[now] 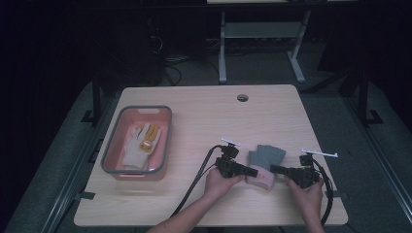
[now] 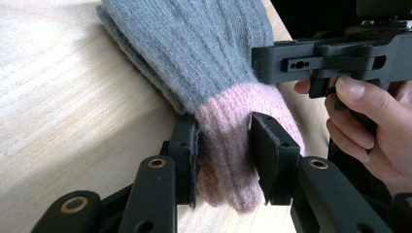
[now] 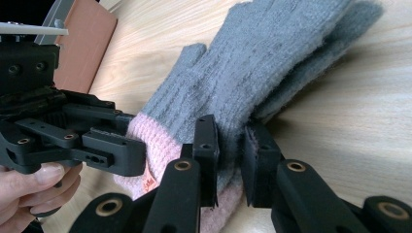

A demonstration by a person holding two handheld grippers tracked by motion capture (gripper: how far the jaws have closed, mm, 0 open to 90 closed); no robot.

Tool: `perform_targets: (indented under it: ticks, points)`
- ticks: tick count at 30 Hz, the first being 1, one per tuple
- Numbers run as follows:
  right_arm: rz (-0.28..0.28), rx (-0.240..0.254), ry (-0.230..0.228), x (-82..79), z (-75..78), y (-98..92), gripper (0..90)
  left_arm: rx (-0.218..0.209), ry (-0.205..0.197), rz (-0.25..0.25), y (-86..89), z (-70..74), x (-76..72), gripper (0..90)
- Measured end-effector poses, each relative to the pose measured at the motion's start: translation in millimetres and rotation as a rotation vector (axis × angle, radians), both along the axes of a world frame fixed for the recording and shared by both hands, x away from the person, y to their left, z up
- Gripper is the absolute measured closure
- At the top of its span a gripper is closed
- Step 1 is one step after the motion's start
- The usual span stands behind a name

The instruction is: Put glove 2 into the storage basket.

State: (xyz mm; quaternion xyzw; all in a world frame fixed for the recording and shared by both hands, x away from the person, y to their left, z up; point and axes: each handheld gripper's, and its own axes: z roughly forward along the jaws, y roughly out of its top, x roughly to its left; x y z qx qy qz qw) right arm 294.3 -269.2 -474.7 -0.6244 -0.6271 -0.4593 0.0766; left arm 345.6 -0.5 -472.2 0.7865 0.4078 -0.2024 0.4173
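Observation:
A grey knit glove point(image 1: 267, 156) with a pink cuff point(image 1: 261, 177) lies on the wooden table, apparently a stacked pair. My left gripper point(image 1: 252, 171) comes in from the left and my right gripper point(image 1: 274, 169) from the right. In the left gripper view, my left gripper point(image 2: 223, 131) presses both pads on the pink cuff point(image 2: 228, 126), with the grey glove point(image 2: 194, 48) stretching away and the right gripper point(image 2: 262, 63) beyond. In the right gripper view, my right gripper point(image 3: 231, 131) pinches the edge of the grey glove point(image 3: 272, 53) near the cuff, beside the left gripper point(image 3: 131, 155).
A pink basin with a grey rim point(image 1: 109, 155) stands at the table's left, holding a white glove with yellow patches point(image 1: 138, 143). A cable hole point(image 1: 242, 97) sits near the far edge. Cables trail from both grippers toward the front edge.

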Motion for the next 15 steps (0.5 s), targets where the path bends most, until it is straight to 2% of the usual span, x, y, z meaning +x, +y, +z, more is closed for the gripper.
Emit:
perform_targets:
  ticks: [9, 15]
  points:
    - [0.004, -0.001, -0.012, -1.2, 2.4, 4.1, 77.9, -0.010, -0.005, -0.002, 4.4, 2.1, -1.8, 64.2]
    - [0.005, 0.002, -0.014, -2.2, 3.7, 5.0, 77.9, 0.001, -0.013, -0.011, 5.5, 3.3, -2.2, 64.3]
